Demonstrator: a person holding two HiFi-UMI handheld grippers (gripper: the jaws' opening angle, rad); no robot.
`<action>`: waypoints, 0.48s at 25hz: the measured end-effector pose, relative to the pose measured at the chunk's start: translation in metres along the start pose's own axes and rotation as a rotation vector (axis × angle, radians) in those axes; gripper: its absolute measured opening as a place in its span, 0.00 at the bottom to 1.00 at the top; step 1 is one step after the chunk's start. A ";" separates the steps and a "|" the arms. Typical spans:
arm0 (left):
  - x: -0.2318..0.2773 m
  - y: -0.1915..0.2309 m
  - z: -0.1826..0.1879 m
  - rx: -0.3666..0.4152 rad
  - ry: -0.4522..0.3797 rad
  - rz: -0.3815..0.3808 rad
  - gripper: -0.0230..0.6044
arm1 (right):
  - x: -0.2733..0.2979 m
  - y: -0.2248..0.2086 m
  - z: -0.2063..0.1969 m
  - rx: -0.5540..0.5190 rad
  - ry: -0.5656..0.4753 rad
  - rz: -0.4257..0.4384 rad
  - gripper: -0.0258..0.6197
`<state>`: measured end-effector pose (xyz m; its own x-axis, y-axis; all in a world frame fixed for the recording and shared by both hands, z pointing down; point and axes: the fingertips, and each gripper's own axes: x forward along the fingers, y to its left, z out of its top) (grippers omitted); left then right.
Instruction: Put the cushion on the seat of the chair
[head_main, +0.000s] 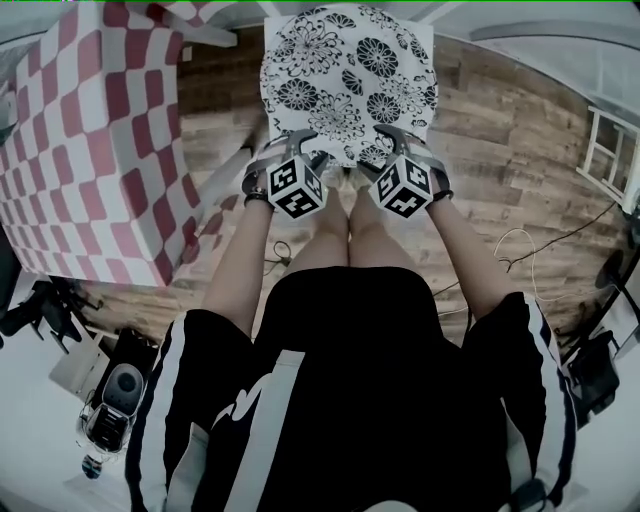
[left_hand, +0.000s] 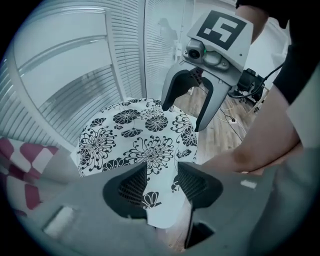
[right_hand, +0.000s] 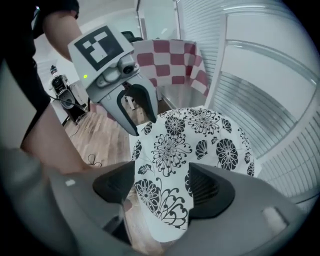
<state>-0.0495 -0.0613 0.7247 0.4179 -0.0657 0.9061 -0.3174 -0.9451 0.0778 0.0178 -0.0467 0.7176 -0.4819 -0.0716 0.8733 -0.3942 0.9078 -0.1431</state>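
White fabric with black flowers covers the cushion (head_main: 345, 75), which lies flat and level straight ahead of the person. It hides whatever is under it, so I judge rather than see that it rests on the chair seat. It is roughly square, with no clear long axis.

The left claw (left_hand: 161, 177) is spread. The cushion's near left corner shows in its gap, but the pads do not press on it. The right claw (right_hand: 162, 175) is also spread to its widest, over the near right corner, gripping nothing. Both point steeply down with the cushion ahead of and below them, and neither is clearly nearer.

The placing looks done, so the next move is probably to draw both claws clear without catching the near edge.

A red and white checked tablecloth (head_main: 90, 150) hangs close on the left. Bare wood floor (head_main: 500, 150) gives open room on the right, and white slatted panels (left_hand: 75, 75) stand behind.
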 end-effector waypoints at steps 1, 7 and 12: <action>-0.002 0.003 0.002 -0.014 -0.005 0.009 0.35 | -0.004 -0.005 0.005 0.029 -0.018 -0.015 0.55; -0.018 0.024 0.016 -0.199 -0.054 0.066 0.35 | -0.029 -0.036 0.029 0.188 -0.111 -0.120 0.54; -0.032 0.041 0.026 -0.338 -0.098 0.122 0.35 | -0.045 -0.054 0.046 0.309 -0.170 -0.185 0.53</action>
<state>-0.0542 -0.1063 0.6883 0.4339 -0.2173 0.8744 -0.6264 -0.7703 0.1193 0.0253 -0.1118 0.6649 -0.4928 -0.3131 0.8118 -0.6909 0.7080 -0.1463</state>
